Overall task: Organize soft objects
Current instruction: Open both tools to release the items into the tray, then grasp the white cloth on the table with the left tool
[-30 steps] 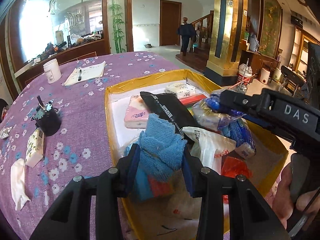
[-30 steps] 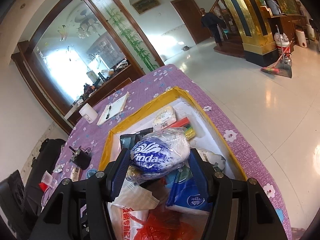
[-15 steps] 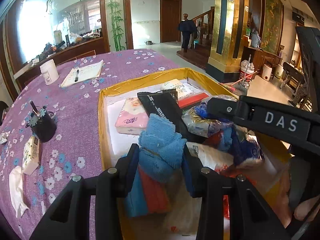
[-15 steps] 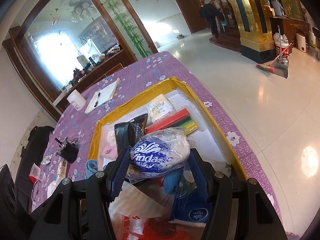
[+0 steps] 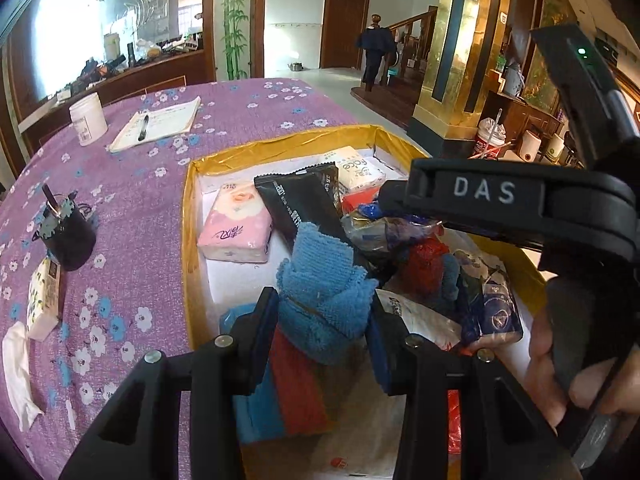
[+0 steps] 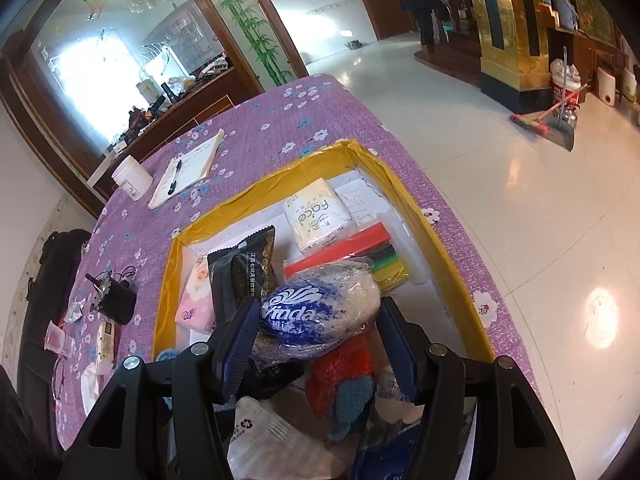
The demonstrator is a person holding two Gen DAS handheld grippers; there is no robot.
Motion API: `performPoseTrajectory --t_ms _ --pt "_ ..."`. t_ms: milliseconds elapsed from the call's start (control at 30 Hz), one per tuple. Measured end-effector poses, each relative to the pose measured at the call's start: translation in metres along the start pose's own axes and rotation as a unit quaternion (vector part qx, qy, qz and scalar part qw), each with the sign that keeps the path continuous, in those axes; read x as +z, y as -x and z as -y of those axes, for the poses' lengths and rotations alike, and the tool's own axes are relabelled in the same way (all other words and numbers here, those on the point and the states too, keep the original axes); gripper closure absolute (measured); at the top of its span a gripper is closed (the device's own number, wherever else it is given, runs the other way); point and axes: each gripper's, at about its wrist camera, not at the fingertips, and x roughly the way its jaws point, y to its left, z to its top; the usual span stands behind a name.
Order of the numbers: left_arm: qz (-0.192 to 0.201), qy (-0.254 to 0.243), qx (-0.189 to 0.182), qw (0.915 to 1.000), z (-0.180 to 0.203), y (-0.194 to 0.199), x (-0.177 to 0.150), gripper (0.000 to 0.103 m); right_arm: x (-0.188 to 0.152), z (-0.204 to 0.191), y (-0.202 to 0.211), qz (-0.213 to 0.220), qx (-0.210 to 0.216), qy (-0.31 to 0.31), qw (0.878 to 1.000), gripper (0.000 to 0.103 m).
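Observation:
My left gripper point(image 5: 322, 316) is shut on a folded blue towel point(image 5: 326, 280) and holds it over the near end of the gold-rimmed box point(image 5: 280, 148). My right gripper point(image 6: 316, 334) is shut on a blue-and-white Vinda tissue bag point(image 6: 320, 310), held above the same box point(image 6: 440, 264); its body crosses the left wrist view point(image 5: 500, 196). In the box lie a pink tissue pack point(image 5: 236, 228), a black packet point(image 5: 300, 204), a white tissue pack point(image 6: 316, 214), red and coloured cloths point(image 6: 360, 252) and plastic bags point(image 6: 276, 436).
On the purple flowered tablecloth point(image 5: 132, 208) stand a black holder point(image 5: 68, 236), a white jar point(image 5: 88, 118), a notebook with a pen point(image 5: 160, 122) and a small tissue pack point(image 5: 44, 300). The table edge drops to a tiled floor point(image 6: 520, 220) on the right.
Both grippers have kept hold of their loads. The right gripper has moved further over the box and across the left wrist view. The left gripper has shifted slightly forward.

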Motion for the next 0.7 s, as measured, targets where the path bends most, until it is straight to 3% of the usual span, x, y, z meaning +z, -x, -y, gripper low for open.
performPoseTrajectory --t_ms 100,133,167,233,700 --pt "-0.003 0.006 -0.009 0.9999 -0.001 0.001 0.001 0.057 0.002 -0.003 -0.001 -0.001 0.002 0.01 1.0 0.037" --pt "-0.003 0.008 -0.013 0.9999 -0.002 0.001 0.0 0.048 0.001 -0.003 0.001 0.002 0.001 0.013 1.0 0.034" --pt "-0.002 0.009 -0.015 0.9998 -0.001 0.002 -0.001 0.039 0.0 -0.003 0.004 0.005 -0.001 0.014 1.0 0.028" --pt "0.006 0.015 -0.017 0.9997 -0.003 0.005 -0.002 0.034 -0.003 -0.003 0.009 0.014 0.001 0.013 1.0 0.018" --pt "0.048 0.037 -0.055 0.9966 -0.029 0.061 -0.019 0.034 -0.046 -0.02 0.071 0.087 0.057 0.001 0.995 0.017"
